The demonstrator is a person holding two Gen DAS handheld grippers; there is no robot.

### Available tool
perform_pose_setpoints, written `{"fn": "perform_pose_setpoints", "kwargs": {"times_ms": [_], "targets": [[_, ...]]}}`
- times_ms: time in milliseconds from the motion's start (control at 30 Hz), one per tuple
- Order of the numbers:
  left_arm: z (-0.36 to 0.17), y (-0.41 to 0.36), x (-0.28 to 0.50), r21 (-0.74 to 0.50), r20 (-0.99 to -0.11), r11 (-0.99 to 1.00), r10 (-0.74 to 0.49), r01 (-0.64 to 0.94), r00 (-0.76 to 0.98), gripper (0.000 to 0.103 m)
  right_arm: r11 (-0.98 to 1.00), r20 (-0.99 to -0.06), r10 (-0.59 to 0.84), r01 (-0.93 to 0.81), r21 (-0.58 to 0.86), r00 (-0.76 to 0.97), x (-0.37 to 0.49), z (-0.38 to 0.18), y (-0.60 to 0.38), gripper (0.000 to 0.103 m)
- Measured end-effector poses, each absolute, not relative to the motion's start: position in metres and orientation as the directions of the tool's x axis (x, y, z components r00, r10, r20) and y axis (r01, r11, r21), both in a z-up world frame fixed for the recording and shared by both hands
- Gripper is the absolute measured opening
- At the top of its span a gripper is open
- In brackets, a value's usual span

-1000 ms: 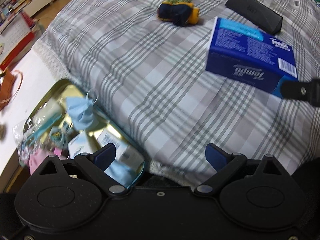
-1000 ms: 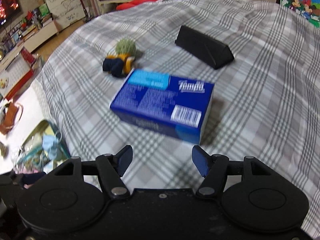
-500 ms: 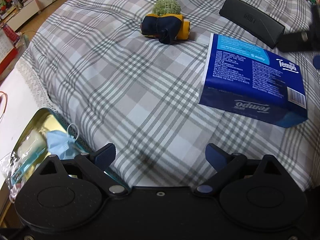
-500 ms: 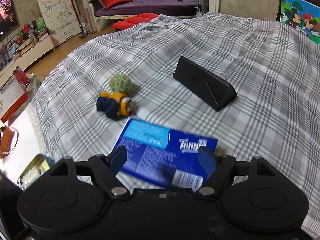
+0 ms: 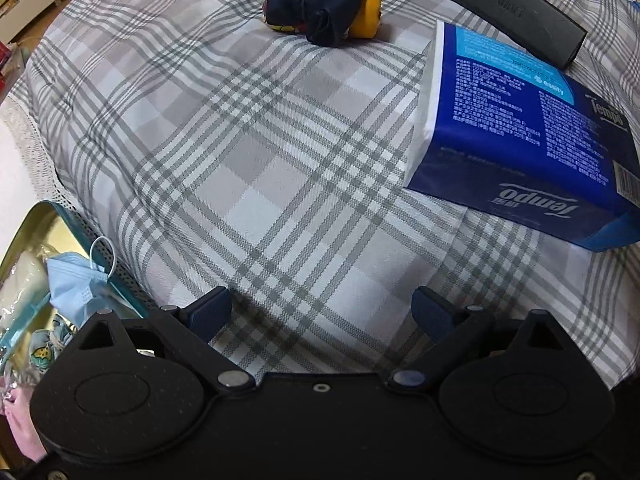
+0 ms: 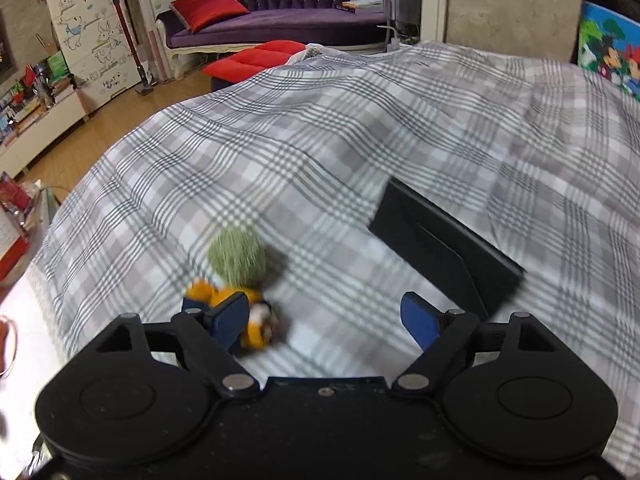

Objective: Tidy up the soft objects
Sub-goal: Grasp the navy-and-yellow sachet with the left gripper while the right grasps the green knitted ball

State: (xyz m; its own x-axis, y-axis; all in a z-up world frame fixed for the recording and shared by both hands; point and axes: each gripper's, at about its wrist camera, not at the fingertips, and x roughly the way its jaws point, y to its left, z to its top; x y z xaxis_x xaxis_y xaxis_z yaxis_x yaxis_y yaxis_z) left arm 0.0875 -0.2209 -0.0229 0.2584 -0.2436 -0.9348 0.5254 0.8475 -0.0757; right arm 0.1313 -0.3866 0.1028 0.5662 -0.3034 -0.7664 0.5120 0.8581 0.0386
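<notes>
The right gripper has been opening its jaws, and nothing sits between them. The small plush toy lies on the checked bed, just past its left finger. The left gripper is open and empty over the bed, near the blue tissue pack.

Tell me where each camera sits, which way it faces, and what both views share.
Left wrist: rides the left tool, looking steeply down at the grey plaid bedspread, blue Tempo tissue pack and gold tin; only its open blue-padded fingers show.
Right wrist: rides the right tool, looking across the bed into the room; its fingers stand open and empty, jaws just widened.
Shared: green-haired plush toy, black wedge-shaped case, bedspread.
</notes>
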Motion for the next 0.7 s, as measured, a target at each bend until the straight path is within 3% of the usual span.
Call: {"fn": "perform_pose_setpoints", "kwargs": {"times_ms": [500,567,600,633,700], "targets": [[-0.011,-0.195,0.097,-0.132,-0.92,0.862,-0.291,0.49,0.263,0.094,0.883,-0.812,-0.328,0.461,-0.083,0.482,0.275,0.02,-0.355,0.082],[-0.009,-0.193,0.099,-0.131,-0.919,0.865,-0.29,0.485,0.268,0.094,0.89,-0.825,-0.303,0.452,-0.065,0.478,0.283,0.013,-0.357,0.076],[-0.009,-0.192,0.099,-0.13,-0.919,0.867,-0.288,0.481,0.27,0.094,0.898,-0.833,-0.271,0.438,-0.039,0.482,0.284,0.012,-0.359,0.059],[-0.009,-0.191,0.1,-0.129,-0.918,0.87,-0.286,0.477,0.274,0.094,0.907,-0.846,-0.232,0.422,-0.01,0.48,0.285,0.012,-0.361,0.052],[-0.01,-0.191,0.104,-0.124,-0.919,0.875,-0.279,0.469,0.279,0.094,0.904,-0.85,-0.222,0.428,0.004,0.478,0.282,0.017,-0.365,0.051]]}}
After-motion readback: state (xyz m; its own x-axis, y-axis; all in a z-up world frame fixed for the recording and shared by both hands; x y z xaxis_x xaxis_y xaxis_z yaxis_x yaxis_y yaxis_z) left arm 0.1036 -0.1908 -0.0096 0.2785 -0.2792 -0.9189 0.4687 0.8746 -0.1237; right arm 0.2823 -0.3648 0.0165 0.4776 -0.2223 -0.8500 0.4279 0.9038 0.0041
